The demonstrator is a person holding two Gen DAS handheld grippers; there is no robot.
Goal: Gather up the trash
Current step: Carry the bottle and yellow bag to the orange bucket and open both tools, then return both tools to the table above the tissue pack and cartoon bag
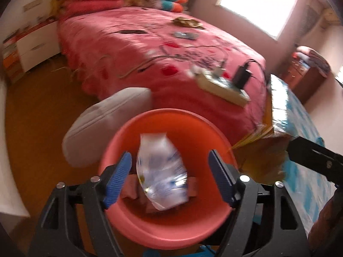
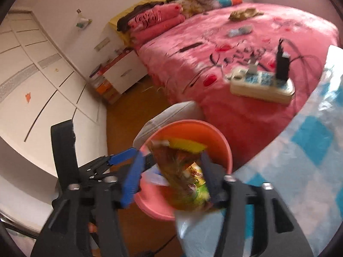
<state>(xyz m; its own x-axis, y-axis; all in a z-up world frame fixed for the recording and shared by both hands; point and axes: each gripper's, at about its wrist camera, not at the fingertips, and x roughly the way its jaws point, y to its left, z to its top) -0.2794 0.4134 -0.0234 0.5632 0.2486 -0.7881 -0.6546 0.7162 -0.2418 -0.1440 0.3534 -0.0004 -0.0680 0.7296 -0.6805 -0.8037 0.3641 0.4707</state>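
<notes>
A salmon-pink bin (image 1: 193, 128) stands on the floor at the foot of the bed. My left gripper (image 1: 169, 155) hangs over its mouth with jaws wide. A clear, blue-printed plastic wrapper (image 1: 160, 171) is blurred between the fingers, and neither pad touches it. In the right wrist view my right gripper (image 2: 171, 156) is also above the bin (image 2: 218, 147). A yellow, brown and green snack wrapper (image 2: 184, 171) sits between its parted fingers, clear of the left pad. More litter lies on the bed: a brownish wrapper (image 1: 186, 22) and a blue-grey one (image 1: 185, 35).
A pink bed (image 1: 128, 49) fills the middle, with a power strip (image 1: 223, 85) and plugged-in chargers near its foot. A white cushion (image 1: 103, 126) leans beside the bin. A table with a blue-and-white checked cover (image 2: 310, 150) is at the right, white cabinets (image 2: 42, 75) at the left.
</notes>
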